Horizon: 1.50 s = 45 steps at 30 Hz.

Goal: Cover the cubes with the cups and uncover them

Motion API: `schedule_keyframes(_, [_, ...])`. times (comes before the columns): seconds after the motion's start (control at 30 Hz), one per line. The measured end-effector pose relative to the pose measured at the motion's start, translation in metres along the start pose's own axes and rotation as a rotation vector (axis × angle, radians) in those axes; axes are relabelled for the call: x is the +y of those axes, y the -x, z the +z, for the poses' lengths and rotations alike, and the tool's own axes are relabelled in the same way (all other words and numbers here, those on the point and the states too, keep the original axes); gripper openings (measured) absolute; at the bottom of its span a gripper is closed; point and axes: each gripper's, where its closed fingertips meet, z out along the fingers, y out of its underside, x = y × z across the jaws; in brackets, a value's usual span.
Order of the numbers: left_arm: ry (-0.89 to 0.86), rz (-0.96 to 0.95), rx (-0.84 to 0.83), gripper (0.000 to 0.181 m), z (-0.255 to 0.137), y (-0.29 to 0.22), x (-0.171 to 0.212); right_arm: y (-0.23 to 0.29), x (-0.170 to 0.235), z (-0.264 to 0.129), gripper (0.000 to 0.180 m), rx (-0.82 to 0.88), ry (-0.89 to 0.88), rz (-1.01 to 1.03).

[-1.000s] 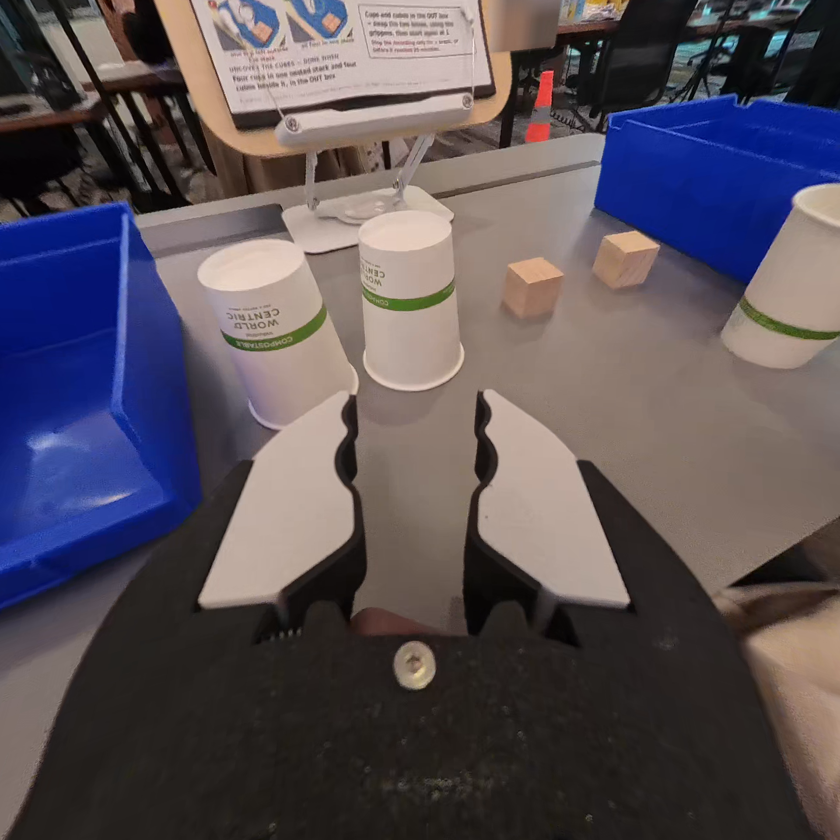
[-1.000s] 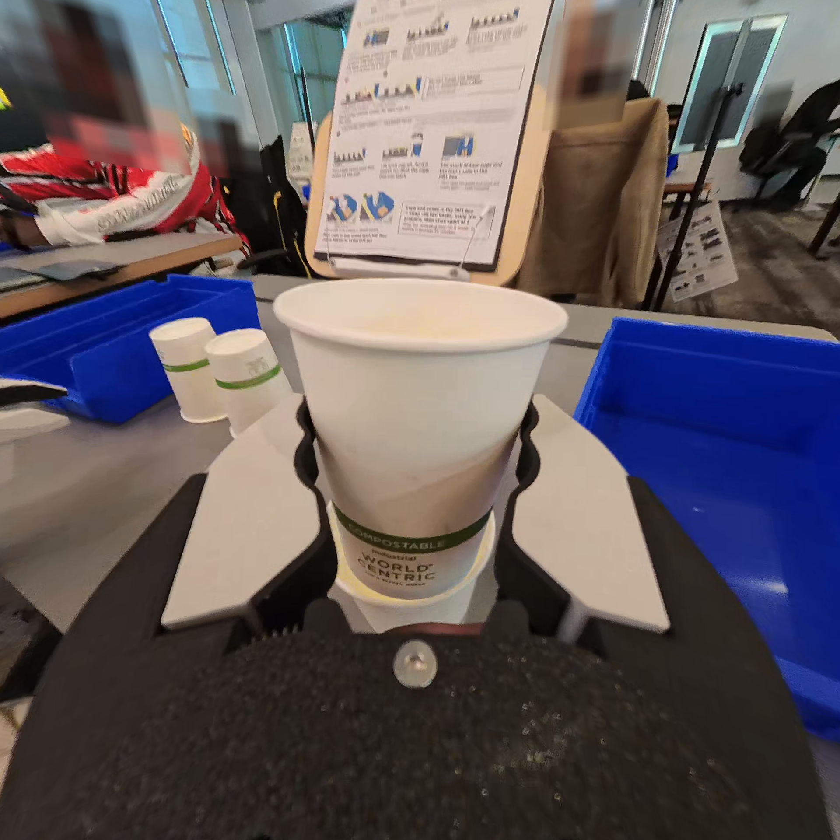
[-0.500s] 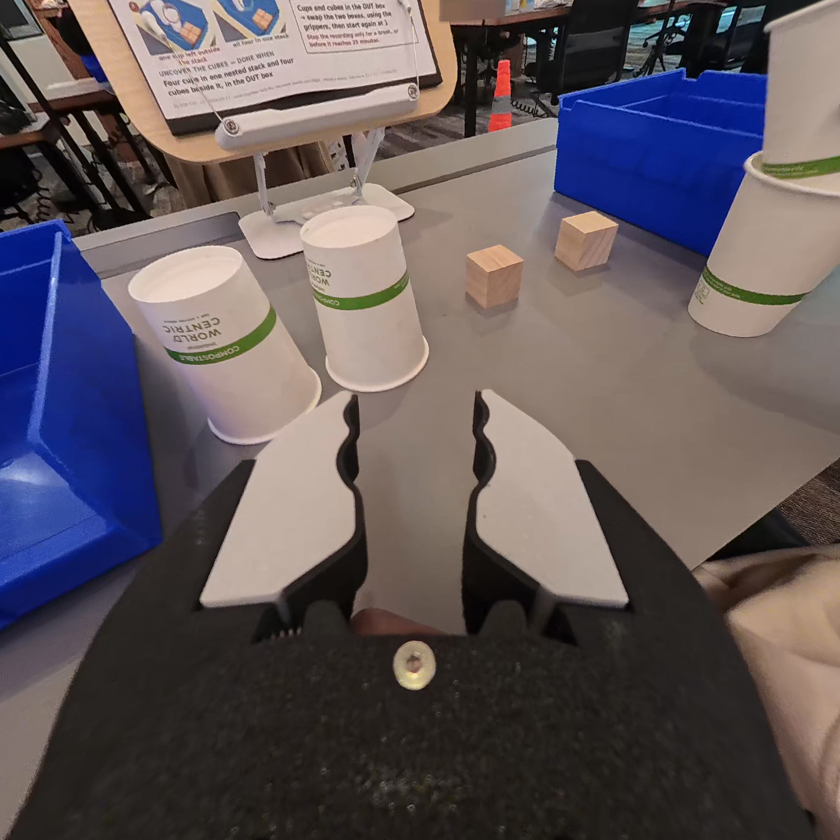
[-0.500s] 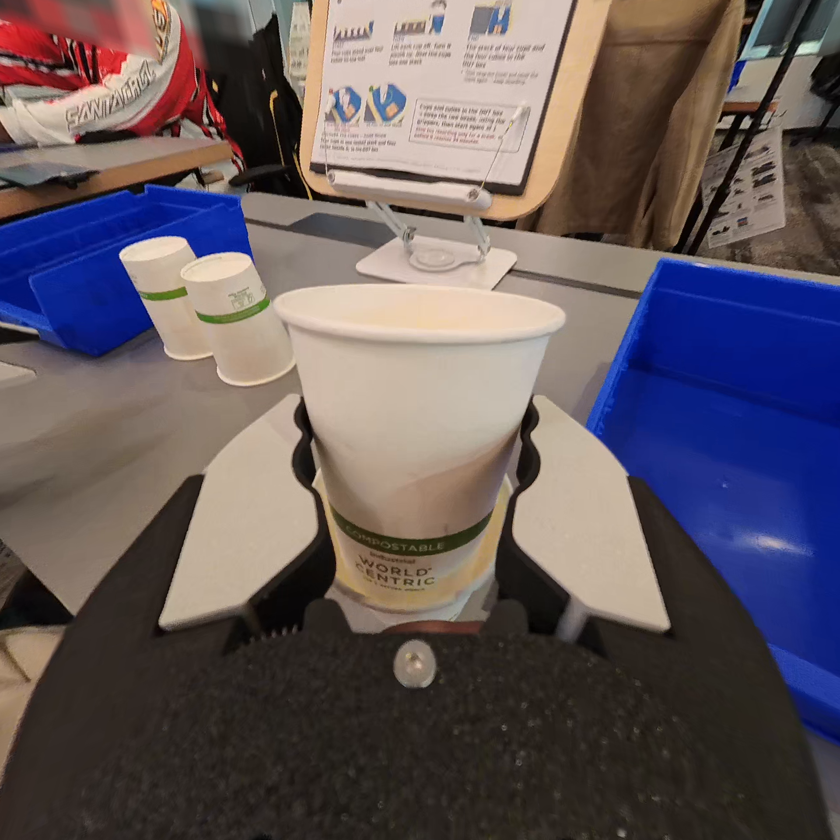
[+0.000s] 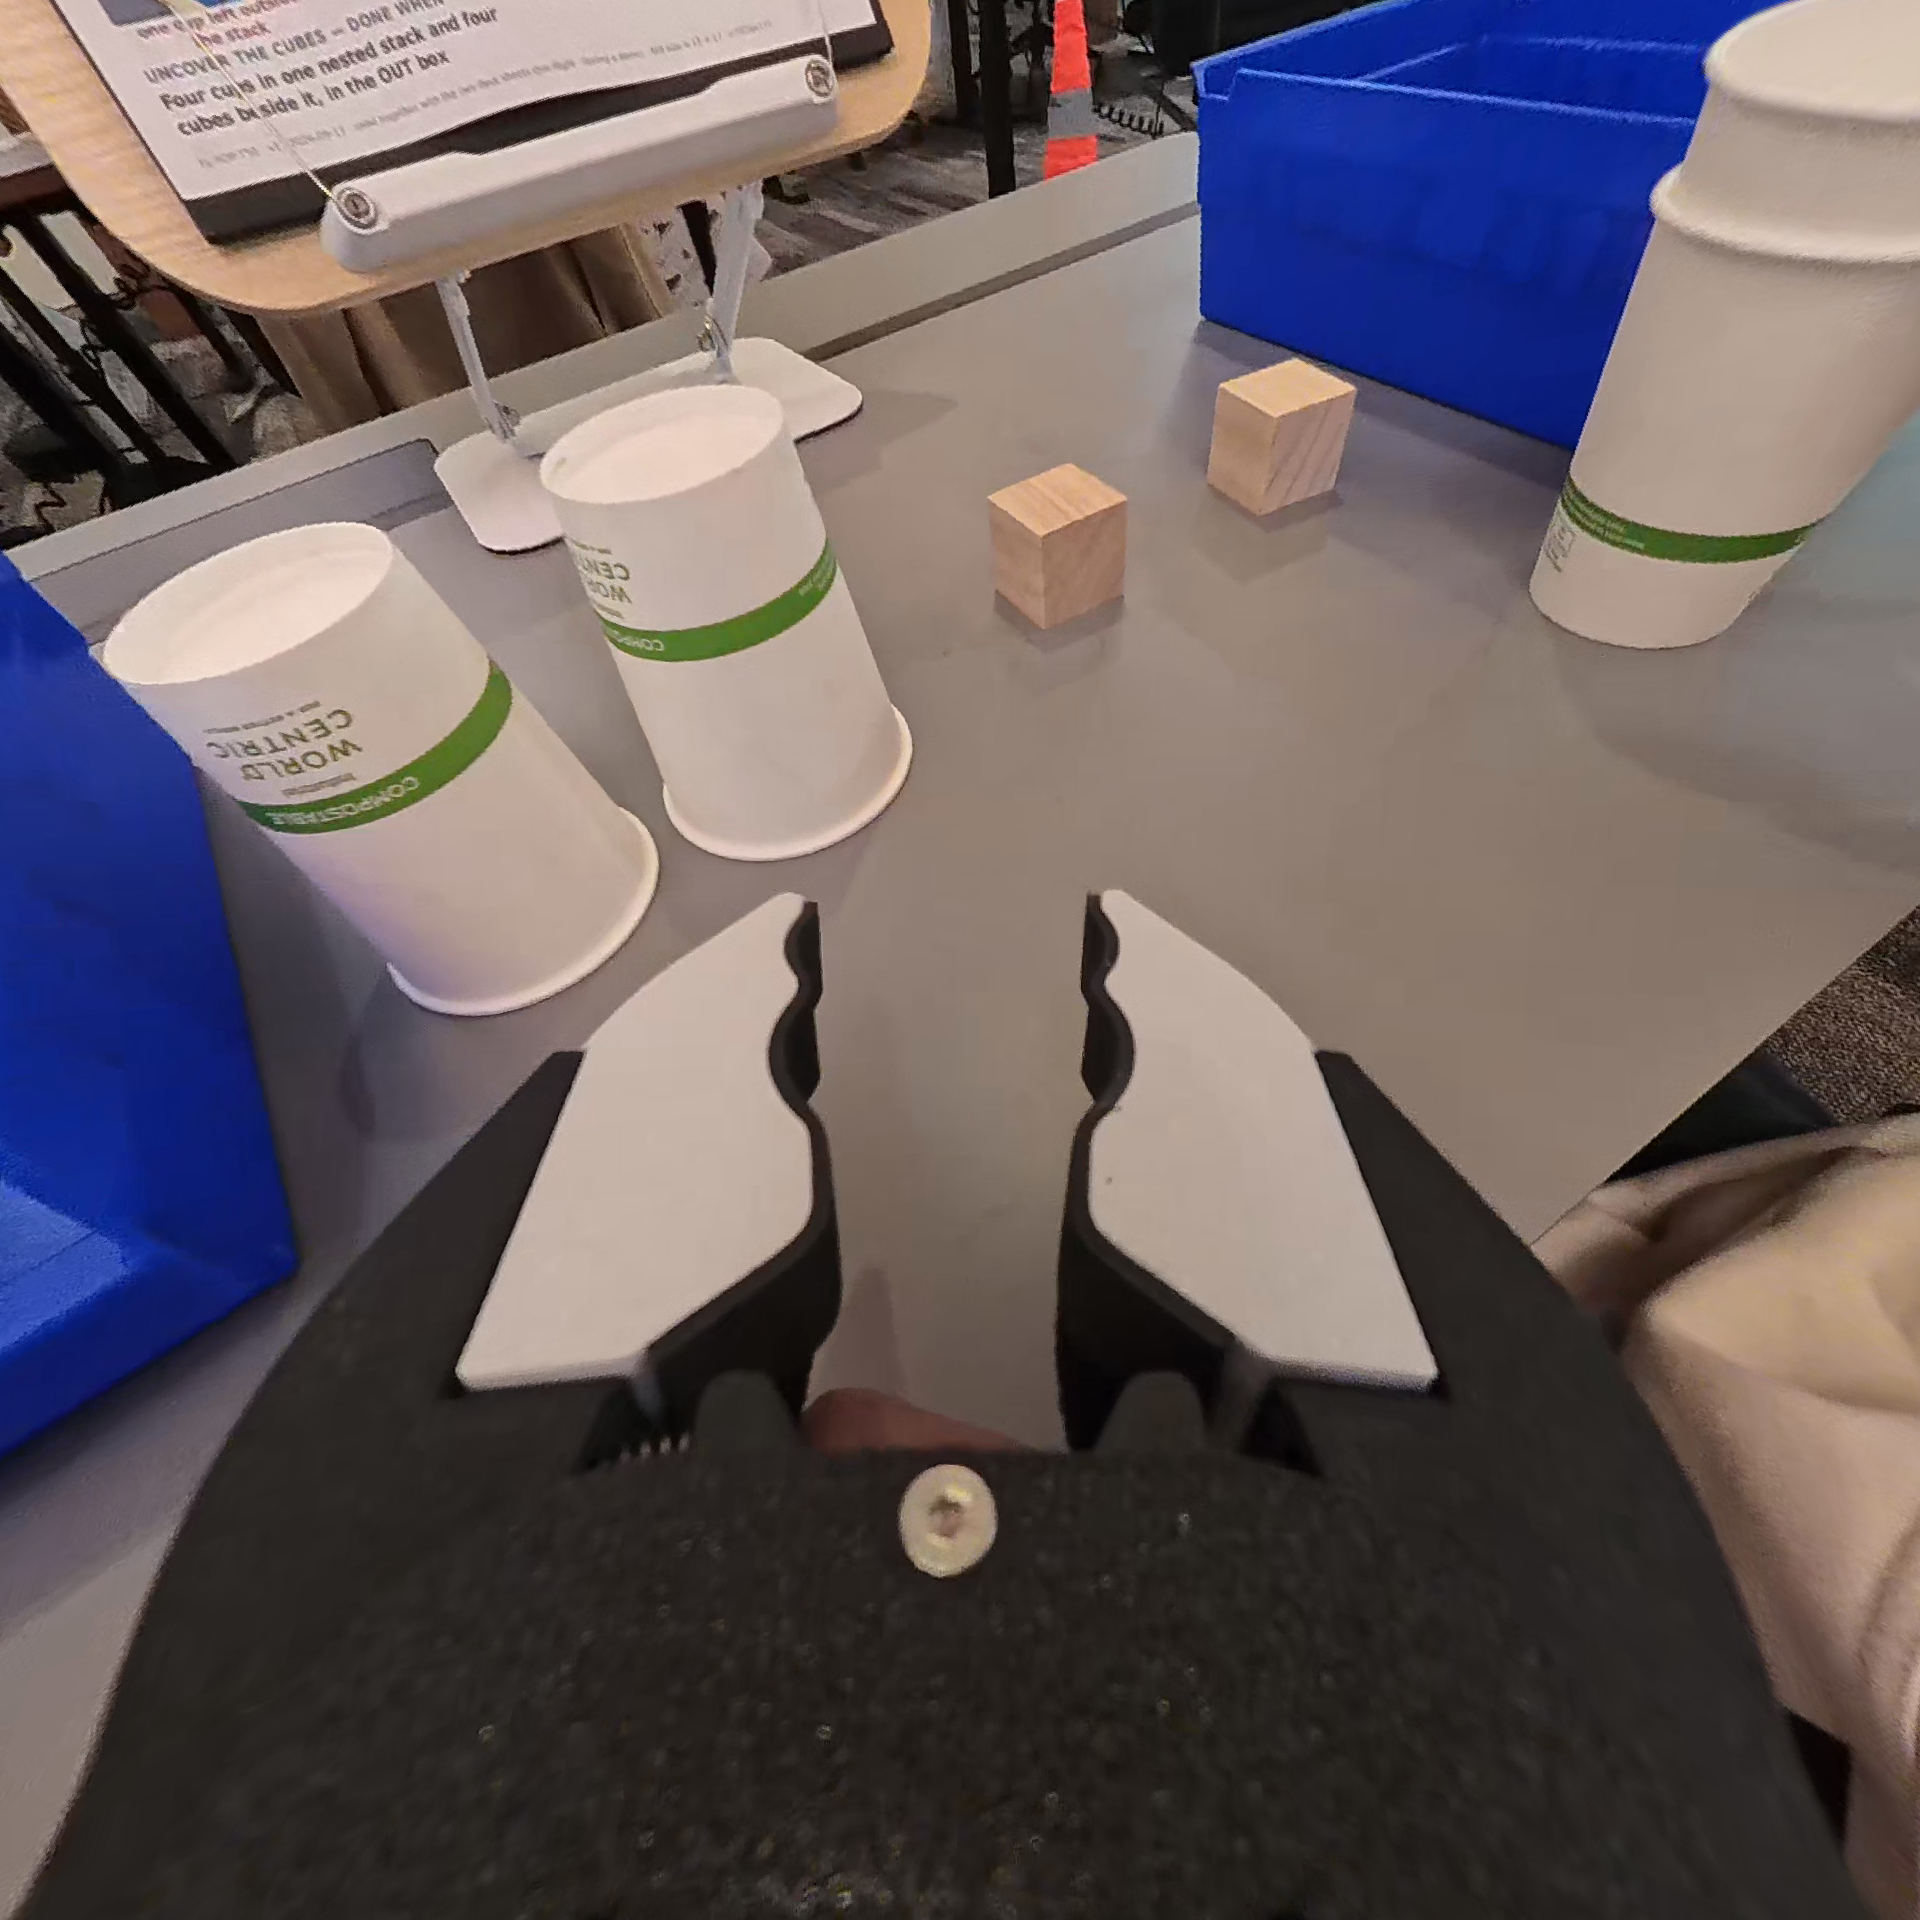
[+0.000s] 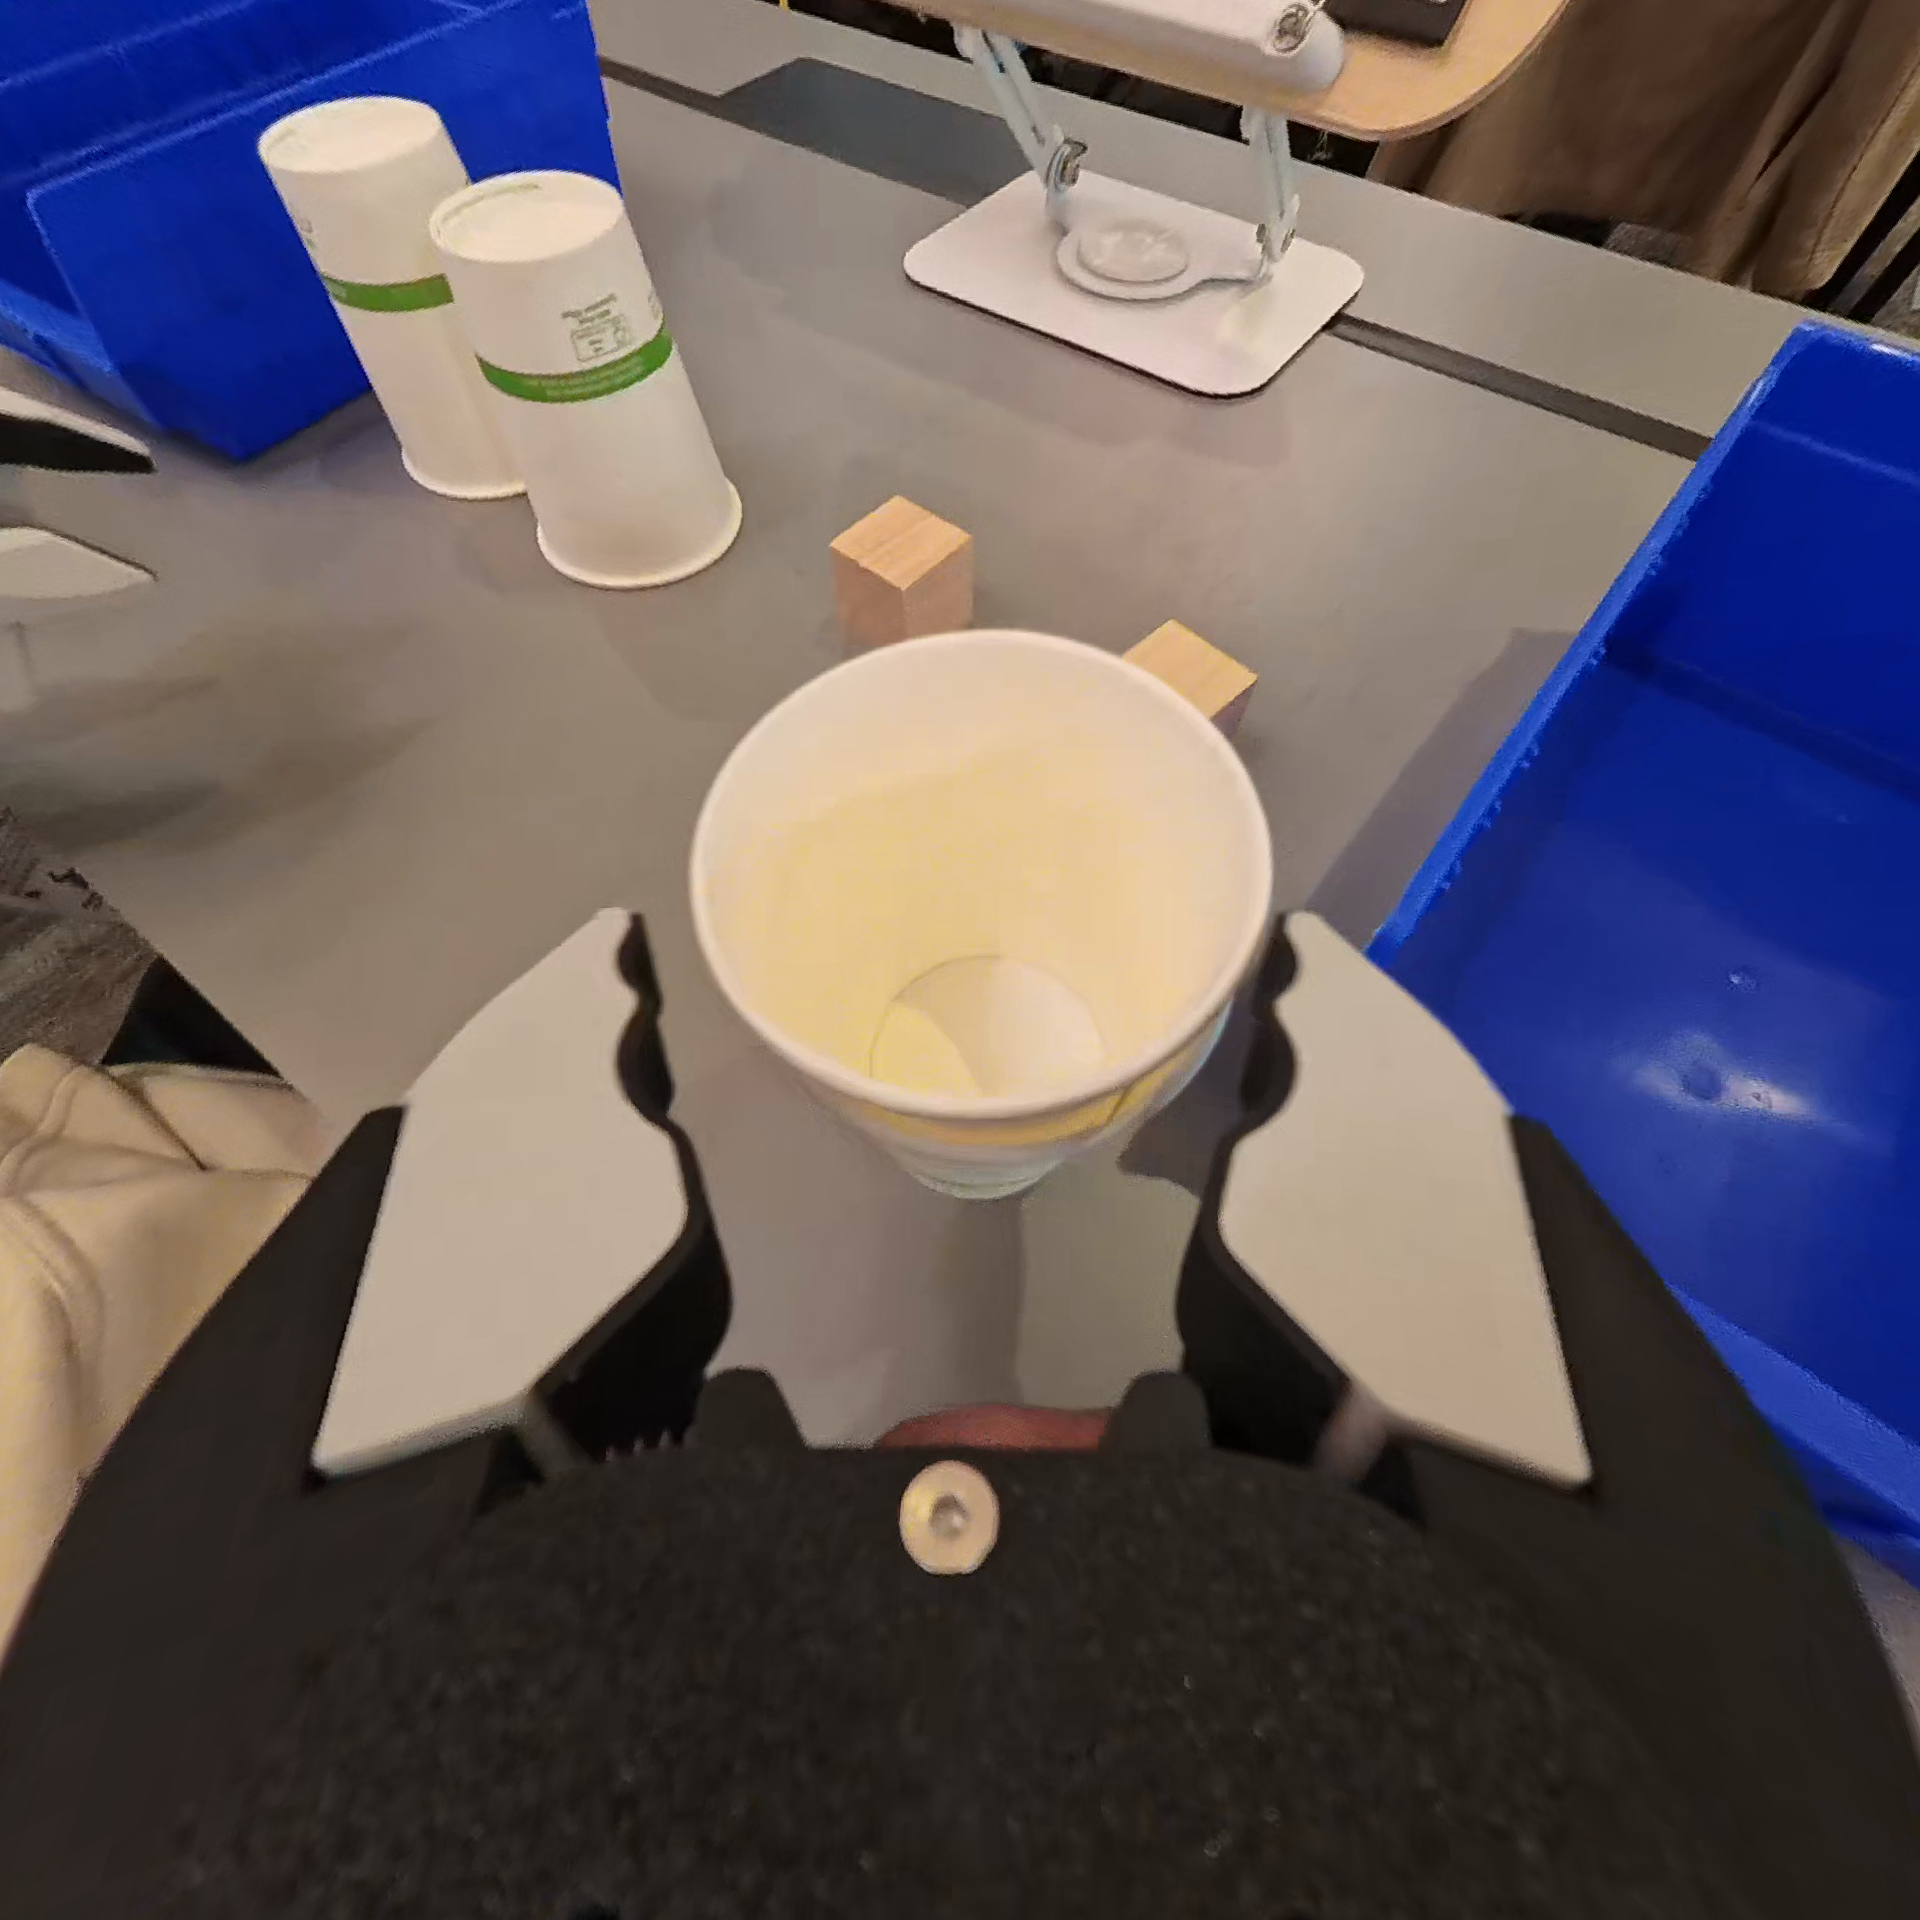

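My right gripper [image 6: 956,925] is wide open around an upright white paper cup [image 6: 977,883] nested in a second cup on the grey table [image 6: 416,779]. Both pads stand clear of it. The same stack shows at the right of the left wrist view [image 5: 1745,395]. Two wooden cubes [image 6: 900,566] [image 6: 1190,665] lie uncovered just beyond the stack, and also show in the left wrist view [image 5: 1058,545] [image 5: 1283,436]. Two upside-down cups [image 5: 416,769] [image 5: 727,623] stand ahead-left of my left gripper [image 5: 945,914], which is open and empty.
A blue bin [image 5: 104,1039] stands at the left and another [image 6: 1662,935] at the right. A clipboard stand [image 6: 1132,270] is at the back. My left gripper [image 6: 73,499] shows at the left edge of the right wrist view. A cream sleeve [image 5: 1766,1351] is near the table's front edge.
My right gripper opened wide and let go of the upright cup, which now sits nested in the lower cup; its view tipped downwards. My left gripper drifted closer to the upside-down cups, still open.
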Motion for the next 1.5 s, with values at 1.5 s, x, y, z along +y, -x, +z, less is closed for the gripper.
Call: schedule_keyframes(1.5, [0.177, -0.102, -0.269, 0.078, 0.156, 0.081, -0.043, 0.119, -0.050, -0.014, 0.092, -0.331, -0.401, -0.047])
